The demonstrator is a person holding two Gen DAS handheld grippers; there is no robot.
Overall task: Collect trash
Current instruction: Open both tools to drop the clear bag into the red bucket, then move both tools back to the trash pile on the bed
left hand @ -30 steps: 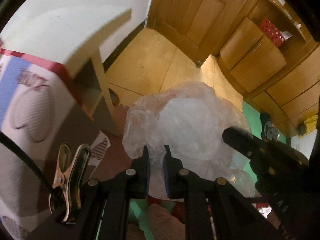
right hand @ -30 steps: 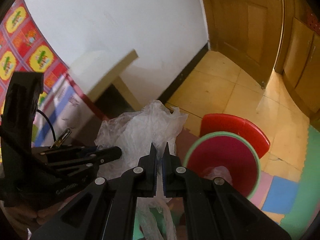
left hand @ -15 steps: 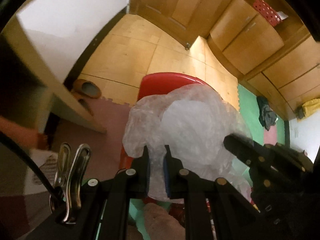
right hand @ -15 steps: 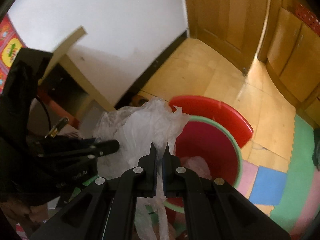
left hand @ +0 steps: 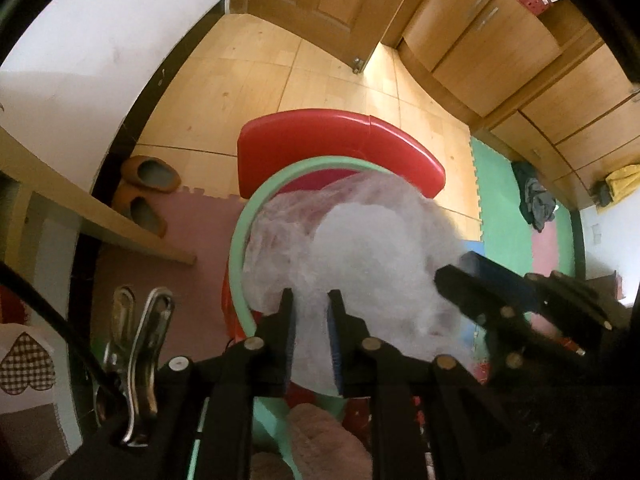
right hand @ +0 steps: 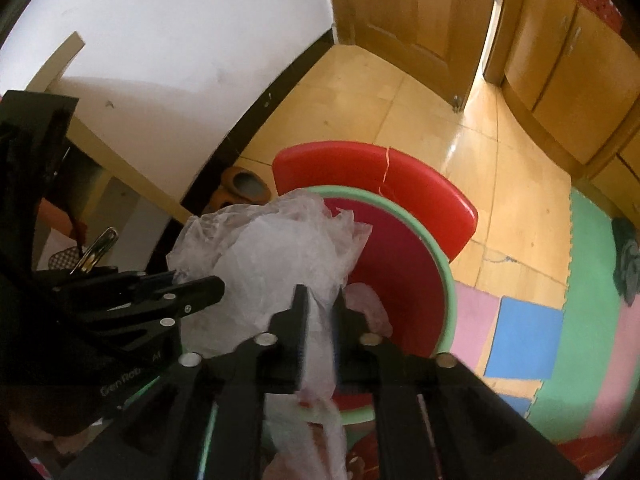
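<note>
A crumpled clear plastic bag (left hand: 360, 248) hangs over the red bin with a green rim (left hand: 240, 240). My left gripper (left hand: 311, 312) is shut on the bag's lower edge. In the left wrist view my right gripper (left hand: 472, 280) reaches in from the right against the bag. In the right wrist view the bag (right hand: 272, 248) is bunched above the bin's green rim (right hand: 446, 268). My right gripper (right hand: 320, 304) has its jaws a little apart, with a strip of plastic still running between them. My left gripper (right hand: 208, 288) sits at the bag's left side. More plastic lies inside the bin.
The bin's red lid (left hand: 340, 140) stands up behind it. Two brown slippers (left hand: 152, 172) lie by the wall, under a low wooden shelf (left hand: 120, 228). Coloured foam mats (right hand: 524, 336) cover the floor to the right, with a bundle of clothes (left hand: 536, 200) on them. Behind are a wooden door and cupboards.
Both grippers have carried the bag from beside the low table to over the bin. The right gripper's jaws have parted wider than before. The left grip is unchanged.
</note>
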